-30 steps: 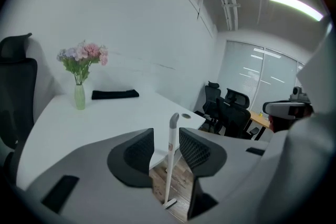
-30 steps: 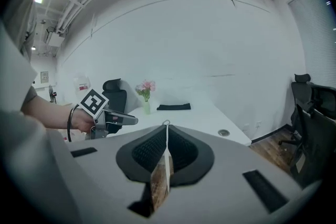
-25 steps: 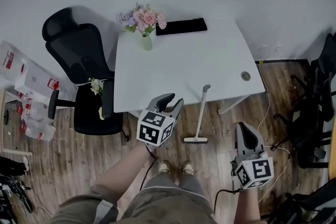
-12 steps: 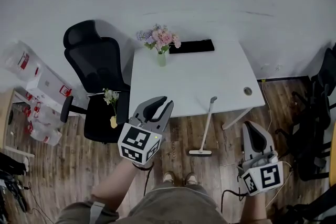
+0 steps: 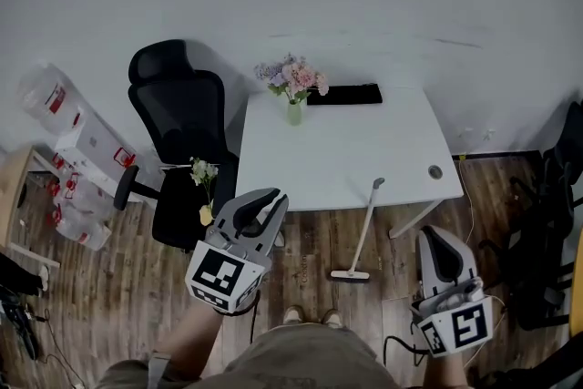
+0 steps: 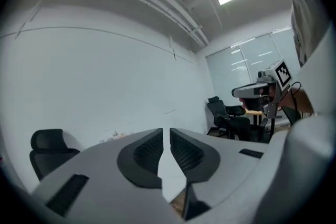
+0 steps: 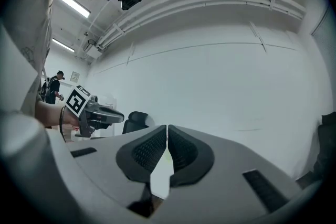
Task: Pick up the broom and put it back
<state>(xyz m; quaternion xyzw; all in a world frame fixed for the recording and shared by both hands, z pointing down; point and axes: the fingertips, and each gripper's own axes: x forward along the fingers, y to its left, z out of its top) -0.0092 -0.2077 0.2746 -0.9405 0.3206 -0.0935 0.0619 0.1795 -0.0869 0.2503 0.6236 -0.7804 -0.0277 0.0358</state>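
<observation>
Ahead-left of right tool [image 5: 437, 237], well apart, broom [image 5: 364, 229] against table [image 5: 364, 150]

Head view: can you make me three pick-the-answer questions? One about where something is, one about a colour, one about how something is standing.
1. Where does the broom rest its head?
A. on a shelf
B. on the wooden floor
C. in a bucket

2. What colour is the office chair?
A. red
B. black
C. yellow

3. How is the broom standing?
A. lying flat
B. hanging from a hook
C. leaning against the white table

Answers: 1 B, its head sits on the floorboards; 2 B, its seat and back are black; 3 C, its handle tip rests at the table's front edge.
</observation>
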